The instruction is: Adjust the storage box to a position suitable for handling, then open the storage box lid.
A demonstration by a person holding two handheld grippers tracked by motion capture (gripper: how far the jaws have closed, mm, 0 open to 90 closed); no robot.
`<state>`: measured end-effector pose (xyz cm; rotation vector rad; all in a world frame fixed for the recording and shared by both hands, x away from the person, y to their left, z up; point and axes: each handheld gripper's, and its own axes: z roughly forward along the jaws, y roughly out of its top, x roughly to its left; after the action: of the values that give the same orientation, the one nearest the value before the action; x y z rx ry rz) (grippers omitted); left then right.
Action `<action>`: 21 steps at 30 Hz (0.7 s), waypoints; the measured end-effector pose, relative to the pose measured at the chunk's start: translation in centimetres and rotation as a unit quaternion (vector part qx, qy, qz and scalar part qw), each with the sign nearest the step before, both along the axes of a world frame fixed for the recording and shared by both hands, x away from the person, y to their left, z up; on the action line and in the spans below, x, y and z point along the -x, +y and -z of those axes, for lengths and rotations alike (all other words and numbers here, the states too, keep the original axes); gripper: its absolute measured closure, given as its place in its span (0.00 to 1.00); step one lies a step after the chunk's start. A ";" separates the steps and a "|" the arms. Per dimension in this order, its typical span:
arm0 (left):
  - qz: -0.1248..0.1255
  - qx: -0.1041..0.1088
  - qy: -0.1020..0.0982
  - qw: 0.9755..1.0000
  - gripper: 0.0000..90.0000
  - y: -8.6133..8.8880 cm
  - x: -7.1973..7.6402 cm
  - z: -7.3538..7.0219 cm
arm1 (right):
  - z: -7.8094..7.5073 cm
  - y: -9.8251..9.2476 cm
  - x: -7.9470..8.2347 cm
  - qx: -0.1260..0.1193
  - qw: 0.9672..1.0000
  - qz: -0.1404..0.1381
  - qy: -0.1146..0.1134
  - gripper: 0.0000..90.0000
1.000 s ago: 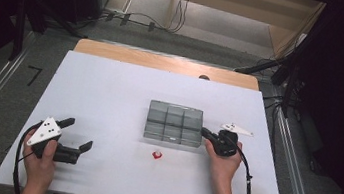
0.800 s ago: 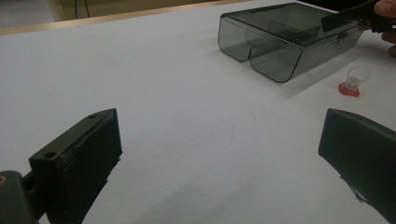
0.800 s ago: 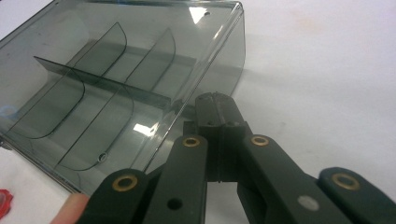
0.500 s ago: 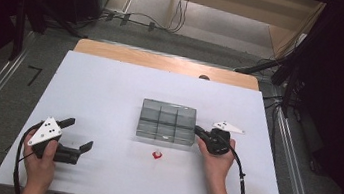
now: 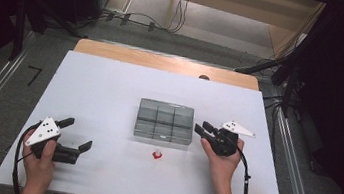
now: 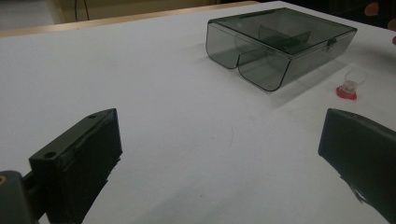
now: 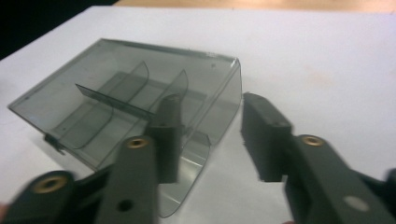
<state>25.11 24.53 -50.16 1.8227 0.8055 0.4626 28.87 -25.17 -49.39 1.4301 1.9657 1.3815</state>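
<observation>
At the lower left of the high view the left gripper [image 5: 76, 135] rests low over the white table [image 5: 105, 93], its jaws spread wide with nothing between them; its own view shows bare tabletop in the gap.

Near the centre of the frame sits the smoke-grey transparent plastic compartment box [image 5: 164, 121], lid closed, flat on the table. Just below it, a little apart from its front wall, stands a small clear cap on a red base [image 5: 156, 154]; what it is exactly is too small to tell.

Right of centre the right gripper [image 5: 201, 129] points at the box's right end. Its jaws have just been opening and now stand part-way apart. In the right gripper view one jaw overlaps the box's rounded corner [image 7: 205, 135] and the other stands off to the side over bare table, so the pads press on nothing.

The risks, as I judge them: the box is light and smooth, so a jaw brushing that corner could slide or turn it, perhaps into the small red-based piece and knock that over. If the gripper closes on the curved corner and not a flat wall, the pads may slip off or flick the box away.
</observation>
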 end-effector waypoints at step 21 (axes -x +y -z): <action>0.005 0.011 -0.006 1.000 0.00 0.1 0.1 -0.1 | -1.7 2.4 2.9 0.009 0.993 -0.113 -0.029 0.00</action>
<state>24.99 24.60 -50.04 1.8023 0.7897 0.4561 25.99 -22.81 -47.73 1.1729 2.1500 1.4763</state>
